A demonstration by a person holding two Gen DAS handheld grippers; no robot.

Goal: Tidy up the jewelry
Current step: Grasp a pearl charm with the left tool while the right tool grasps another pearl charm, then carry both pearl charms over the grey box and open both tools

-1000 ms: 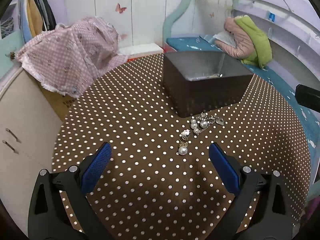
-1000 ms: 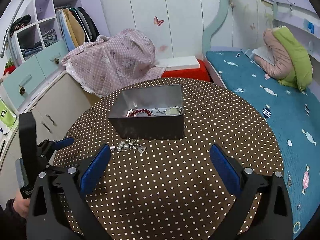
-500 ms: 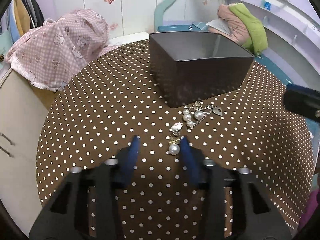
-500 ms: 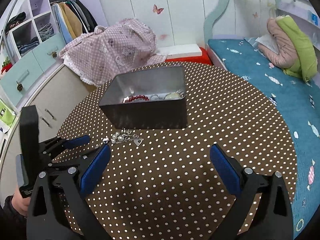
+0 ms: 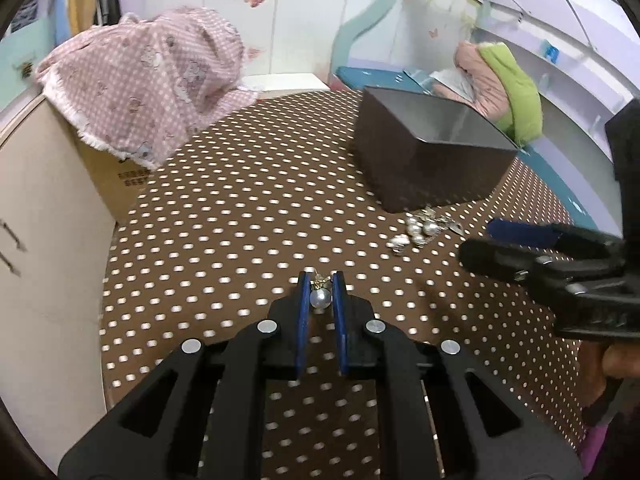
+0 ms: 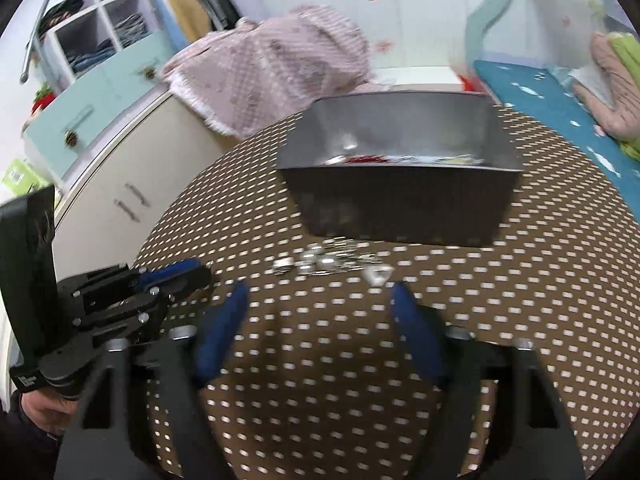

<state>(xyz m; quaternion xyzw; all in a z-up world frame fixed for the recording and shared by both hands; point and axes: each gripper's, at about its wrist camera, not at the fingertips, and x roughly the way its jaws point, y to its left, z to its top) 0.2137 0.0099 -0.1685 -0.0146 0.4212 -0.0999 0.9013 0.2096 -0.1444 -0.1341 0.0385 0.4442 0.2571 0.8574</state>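
My left gripper (image 5: 320, 282) is shut on a pearl earring (image 5: 320, 299), a round pearl with a small gold piece above it, just over the dotted tablecloth. A pearl and silver chain piece (image 5: 424, 230) lies in front of the dark metal box (image 5: 424, 160). In the right wrist view the same chain piece (image 6: 332, 261) lies just ahead of my right gripper (image 6: 320, 300), which is open with nothing in it. The box (image 6: 400, 208) holds red beads and other jewelry. The left gripper also shows in the right wrist view (image 6: 176, 276).
The round table (image 5: 240, 220) has a brown white-dotted cloth. A pink checked cloth (image 5: 152, 80) covers a carton at the back left. A cream cabinet (image 6: 132, 200) stands on the left. A teal bed (image 6: 560, 112) with a pink and green garment is on the right.
My left gripper has closed on the pearl earring and drawn it away from the chain piece. My right gripper has moved forward and down toward the chain piece and narrowed.
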